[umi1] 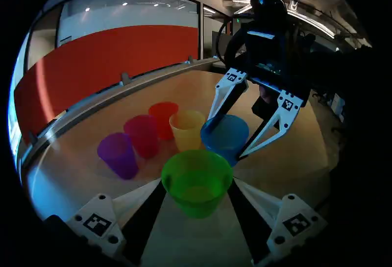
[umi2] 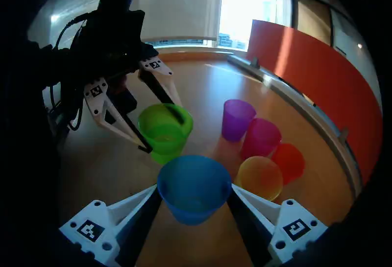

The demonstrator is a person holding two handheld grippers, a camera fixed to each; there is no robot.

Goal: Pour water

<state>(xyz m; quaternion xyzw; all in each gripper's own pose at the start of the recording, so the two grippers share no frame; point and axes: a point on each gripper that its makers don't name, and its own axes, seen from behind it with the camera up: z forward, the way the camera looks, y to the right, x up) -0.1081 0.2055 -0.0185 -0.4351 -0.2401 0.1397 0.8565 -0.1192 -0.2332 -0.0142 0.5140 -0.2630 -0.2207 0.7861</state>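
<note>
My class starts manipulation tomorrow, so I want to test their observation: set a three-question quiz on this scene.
1. Which translucent plastic cup sits between the fingers of the left gripper? A) blue B) green C) purple
2. True or false: the right gripper holds a yellow cup.
3. How many cups stand outside both grippers on the wooden table?
Key: 1 B, the green plastic cup. 2 False: the blue plastic cup. 3 Four.
</note>
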